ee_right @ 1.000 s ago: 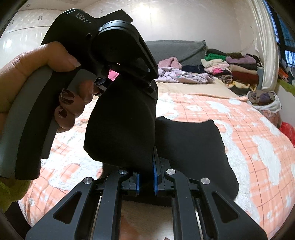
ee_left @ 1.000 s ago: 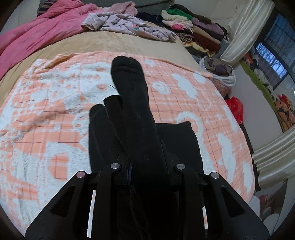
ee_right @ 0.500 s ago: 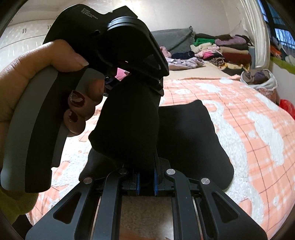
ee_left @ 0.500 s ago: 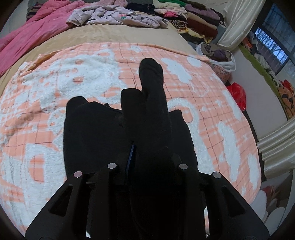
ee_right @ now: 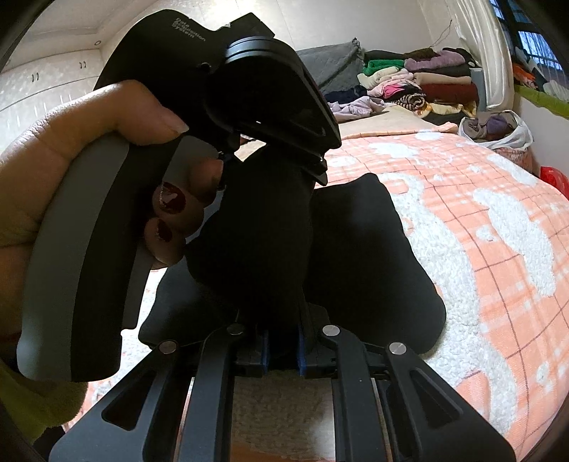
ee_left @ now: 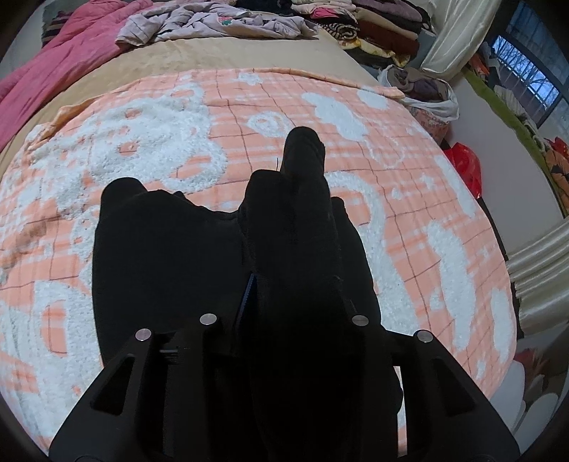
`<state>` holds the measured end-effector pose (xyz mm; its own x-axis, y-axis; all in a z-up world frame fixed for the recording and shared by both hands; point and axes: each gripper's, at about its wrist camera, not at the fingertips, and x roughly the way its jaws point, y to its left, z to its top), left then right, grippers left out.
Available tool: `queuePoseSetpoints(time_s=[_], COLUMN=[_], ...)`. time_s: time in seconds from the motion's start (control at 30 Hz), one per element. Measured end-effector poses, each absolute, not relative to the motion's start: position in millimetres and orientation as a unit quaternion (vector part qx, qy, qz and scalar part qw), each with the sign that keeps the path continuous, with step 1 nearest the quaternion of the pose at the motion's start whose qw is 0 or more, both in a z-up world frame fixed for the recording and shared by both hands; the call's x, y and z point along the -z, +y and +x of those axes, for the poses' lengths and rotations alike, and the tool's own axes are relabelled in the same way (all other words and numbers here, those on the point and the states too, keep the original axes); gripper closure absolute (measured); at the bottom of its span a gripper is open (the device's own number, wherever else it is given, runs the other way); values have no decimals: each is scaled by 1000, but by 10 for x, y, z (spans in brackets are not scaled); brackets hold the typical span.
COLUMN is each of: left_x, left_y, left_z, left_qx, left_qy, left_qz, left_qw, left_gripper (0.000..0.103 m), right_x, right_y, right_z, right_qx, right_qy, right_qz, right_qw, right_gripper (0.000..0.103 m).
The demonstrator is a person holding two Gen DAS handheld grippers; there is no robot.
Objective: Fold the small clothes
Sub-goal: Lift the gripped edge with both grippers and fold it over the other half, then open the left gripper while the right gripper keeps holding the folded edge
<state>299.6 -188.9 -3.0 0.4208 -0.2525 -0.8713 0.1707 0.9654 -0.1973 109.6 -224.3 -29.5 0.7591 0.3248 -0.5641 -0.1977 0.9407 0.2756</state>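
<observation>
A small black garment lies on the orange and white blanket. My left gripper is shut on a long black fold of it that drapes forward over the fingers and hides them. In the right wrist view my right gripper is shut on the lower end of the same black fabric, which runs up to the left gripper's body held in a hand just above. The rest of the garment lies flat behind.
A pink quilt and a lilac garment lie at the bed's far end. Stacked folded clothes sit at the far right. A white bag of clothes and a red bag are beside the bed's right edge.
The left gripper has moved forward and lower over the blanket, carrying the black fold over the flat part of the garment. The right gripper keeps its hold and sits closer to the left one.
</observation>
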Motion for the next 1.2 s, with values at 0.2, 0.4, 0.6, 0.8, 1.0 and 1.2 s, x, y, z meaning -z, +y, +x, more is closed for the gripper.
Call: queuePoseSetpoints(time_s=[0.2, 0.4, 0.6, 0.8, 1.0, 1.2], left_x=[79, 121, 87, -136, -321, -179], left_y=[-1999, -2066, -2081, -2071, -1582, -935], left_z=[3007, 3004, 2976, 2853, 2789, 2780], left_qx=[124, 125, 188, 206, 163, 66], left_qy=[525, 525, 522, 490, 450, 439], left_qz=[-27, -20, -70, -73, -89, -76], left_qw=[842, 841, 829, 844, 873, 893], left_gripper=[76, 71, 32, 32, 32, 32], right_x=[307, 336, 361, 417, 412, 343], right_y=[-2305, -2363, -2420, -2564, -2649, -2773], right_z=[1123, 1143, 1214, 1275, 1295, 1382], right_qx=[-138, -137, -136, -136, -140, -165], right_qy=[321, 326, 335, 343, 343, 343], right_qz=[110, 123, 140, 173, 185, 226], right_qw=[930, 927, 922, 913, 910, 896], right_gripper=[93, 93, 92, 91, 84, 51])
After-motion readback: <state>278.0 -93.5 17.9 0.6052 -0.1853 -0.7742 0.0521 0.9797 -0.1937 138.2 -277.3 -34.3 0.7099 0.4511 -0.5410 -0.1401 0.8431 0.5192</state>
